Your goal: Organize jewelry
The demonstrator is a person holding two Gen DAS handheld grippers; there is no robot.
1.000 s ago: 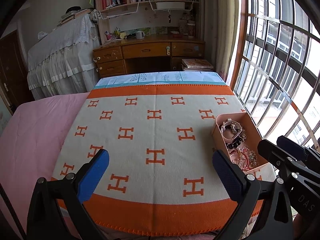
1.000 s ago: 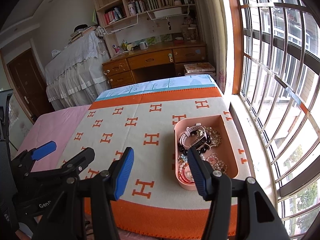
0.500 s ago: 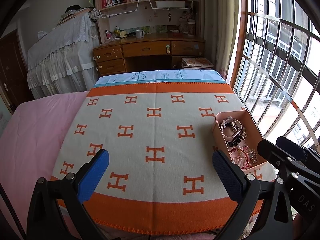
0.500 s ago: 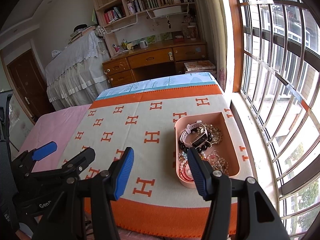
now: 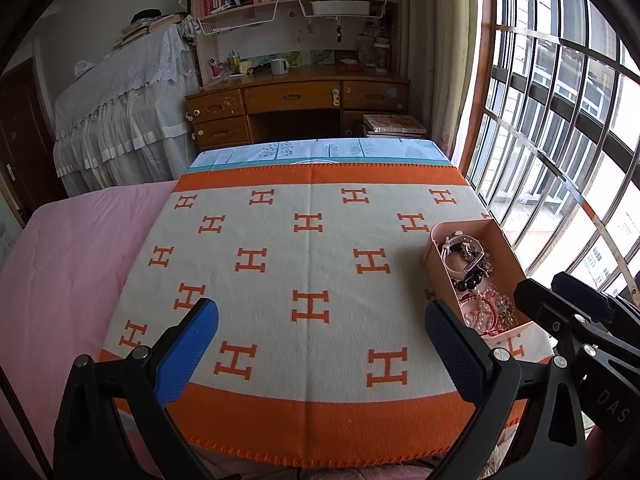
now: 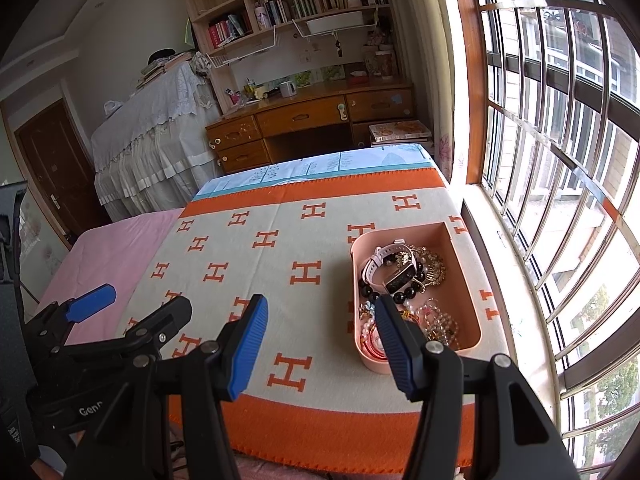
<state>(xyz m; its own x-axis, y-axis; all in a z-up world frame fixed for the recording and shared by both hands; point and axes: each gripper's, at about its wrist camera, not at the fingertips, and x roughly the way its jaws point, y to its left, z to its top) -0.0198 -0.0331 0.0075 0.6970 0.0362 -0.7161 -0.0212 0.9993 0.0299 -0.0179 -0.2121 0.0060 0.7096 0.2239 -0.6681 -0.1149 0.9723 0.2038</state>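
A pink box (image 6: 460,256) sits at the right side of the orange-and-cream blanket (image 6: 280,272). It holds a pink-strap watch (image 6: 386,266), a black bead bracelet (image 6: 404,296), gold pieces and pink bead bracelets (image 6: 440,322). The box also shows in the left wrist view (image 5: 504,256). My right gripper (image 6: 320,336) is open and empty, above the blanket just left of the box's near end. My left gripper (image 5: 320,344) is open wide and empty over the blanket's near middle. The right gripper's tips show in the left wrist view (image 5: 560,292).
The blanket (image 5: 312,264) lies on a bed with a pink sheet (image 5: 60,264) at the left. A barred window (image 6: 560,140) runs along the right. A wooden desk (image 5: 296,96) with bookshelves stands beyond the bed's far end.
Both views have shifted slightly; the grippers have edged forward a little. Both stay open and empty, and the box has not moved.
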